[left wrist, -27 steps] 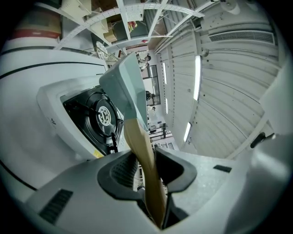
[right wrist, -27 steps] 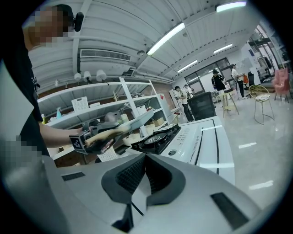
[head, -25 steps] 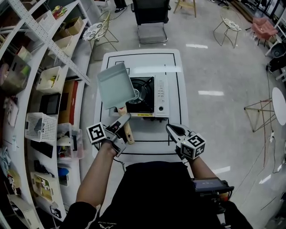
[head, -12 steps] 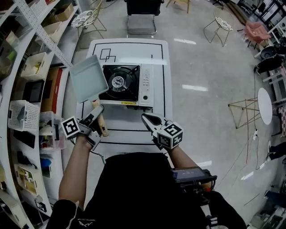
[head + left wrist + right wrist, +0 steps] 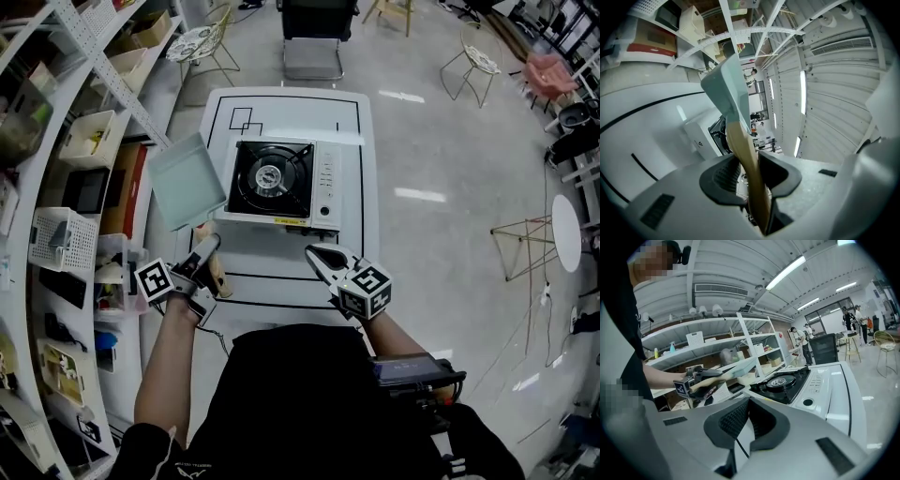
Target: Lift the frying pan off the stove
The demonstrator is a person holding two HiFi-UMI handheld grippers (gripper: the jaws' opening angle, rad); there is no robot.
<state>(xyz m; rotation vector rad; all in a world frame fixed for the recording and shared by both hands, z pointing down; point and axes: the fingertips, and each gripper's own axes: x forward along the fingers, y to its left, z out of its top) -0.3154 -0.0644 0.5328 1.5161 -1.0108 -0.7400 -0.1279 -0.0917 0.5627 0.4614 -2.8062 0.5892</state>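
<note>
The square pale-green frying pan [image 5: 186,178] hangs in the air left of the portable gas stove [image 5: 281,183], over the white table's left edge. My left gripper [image 5: 208,249] is shut on its wooden handle [image 5: 216,272]. In the left gripper view the handle [image 5: 749,161] runs between the jaws up to the pan [image 5: 727,89], with the stove [image 5: 716,137] behind. My right gripper [image 5: 317,253] hovers over the table's near edge, right of the stove's front, shut with nothing in it. The right gripper view shows the stove's bare burner [image 5: 782,380] and the held pan [image 5: 740,367].
The stove sits mid-table [image 5: 361,216] inside black taped lines. Metal shelving [image 5: 84,187] with bins and boxes runs close along the left, right beside the pan. An office chair [image 5: 314,37] and wire chairs stand beyond the far end. Open floor lies to the right.
The pan has travelled left, from overlapping the stove's left side to fully beside it, past the table's edge. The right gripper has stayed near the front edge.
</note>
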